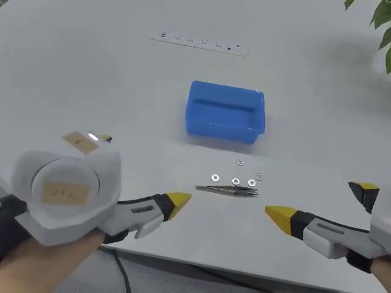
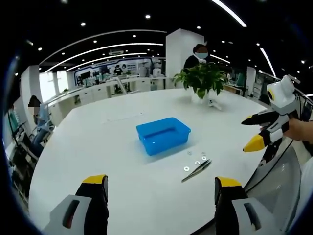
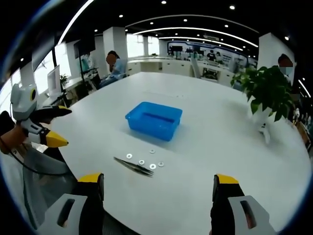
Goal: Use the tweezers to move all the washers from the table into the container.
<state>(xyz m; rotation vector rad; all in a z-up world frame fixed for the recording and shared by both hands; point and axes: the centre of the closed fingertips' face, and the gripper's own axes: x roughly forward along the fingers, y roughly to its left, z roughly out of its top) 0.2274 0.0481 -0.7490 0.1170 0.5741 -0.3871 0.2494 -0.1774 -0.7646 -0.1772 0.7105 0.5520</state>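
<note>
On the white table [image 1: 91, 73] the blue container [image 1: 225, 113] stood toward the middle. The left gripper [image 2: 161, 181] and the right gripper [image 3: 159, 178] hovered over the near edge, jaws wide apart, empty. The tweezers [image 1: 227, 190] lay between container and near edge, with five washers [image 1: 236, 181] just beside them.

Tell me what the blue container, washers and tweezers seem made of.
The blue container looks like plastic: uniform colour, soft sheen. The washers seem metal: small silvery rings. The tweezers seem metal too: thin grey strips, dull glints, though too small to be sure.
</note>
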